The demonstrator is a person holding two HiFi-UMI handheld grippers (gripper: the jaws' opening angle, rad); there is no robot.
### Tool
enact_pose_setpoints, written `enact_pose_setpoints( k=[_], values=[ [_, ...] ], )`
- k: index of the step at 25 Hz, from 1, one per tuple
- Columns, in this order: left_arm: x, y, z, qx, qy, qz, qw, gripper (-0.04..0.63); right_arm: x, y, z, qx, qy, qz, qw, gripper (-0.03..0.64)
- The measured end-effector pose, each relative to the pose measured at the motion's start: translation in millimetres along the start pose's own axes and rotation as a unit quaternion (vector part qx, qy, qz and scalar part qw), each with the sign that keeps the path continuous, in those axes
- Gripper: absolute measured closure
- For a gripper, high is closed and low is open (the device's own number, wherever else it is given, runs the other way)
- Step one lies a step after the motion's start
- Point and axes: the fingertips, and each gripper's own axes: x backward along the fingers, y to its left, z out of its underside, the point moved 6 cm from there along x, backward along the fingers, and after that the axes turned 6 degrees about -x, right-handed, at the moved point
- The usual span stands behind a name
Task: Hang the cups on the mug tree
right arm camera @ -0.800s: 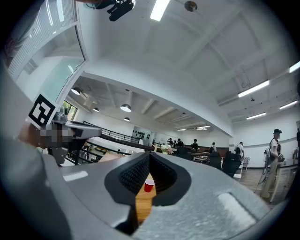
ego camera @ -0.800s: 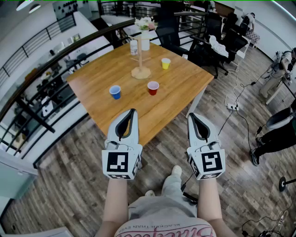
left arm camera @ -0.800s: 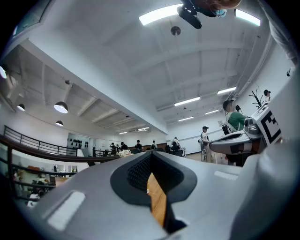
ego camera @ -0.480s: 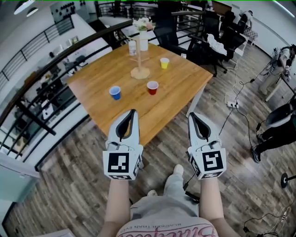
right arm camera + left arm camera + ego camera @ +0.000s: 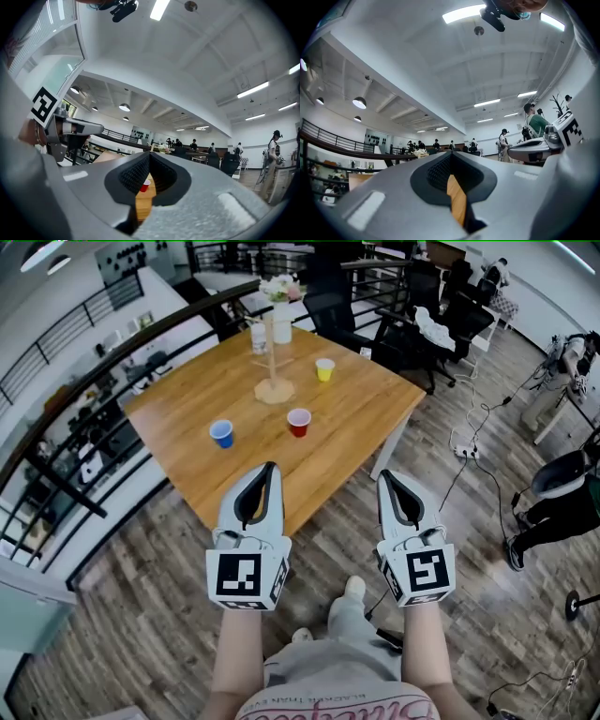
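The table [image 5: 206, 395] is honey-brown wood with a fine grain, and on it are a blue cup [image 5: 221, 433], a red cup [image 5: 299, 422], a yellow cup [image 5: 324, 369] and a pale wooden mug tree [image 5: 273, 382]. The left gripper [image 5: 269, 471] and right gripper [image 5: 387, 477] are light grey with black ribbed pads, and each carries a cube of black-and-white square markers. The floor [image 5: 141, 615] is grey-brown planking.

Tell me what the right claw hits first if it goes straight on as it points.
Probably the red cup: it stands on the table dead ahead of the right claw. Depth is unclear, so the table edge might come first.
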Motion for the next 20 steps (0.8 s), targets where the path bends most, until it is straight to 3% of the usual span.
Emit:
enact_pose_setpoints(
  k=[8,20],
  values=[
    [-71,-12,24,0.004,0.018,-0.021,0.9996,0.581,-50,-62,24,-0.007,0.009,-0.019,1.000,0.615],
    [-189,-14,40,-0.007,0.036,-0.089,0.9953,0.581,-150,-174,34,-0.015,0.013,-0.079,0.997,0.615]
  ],
)
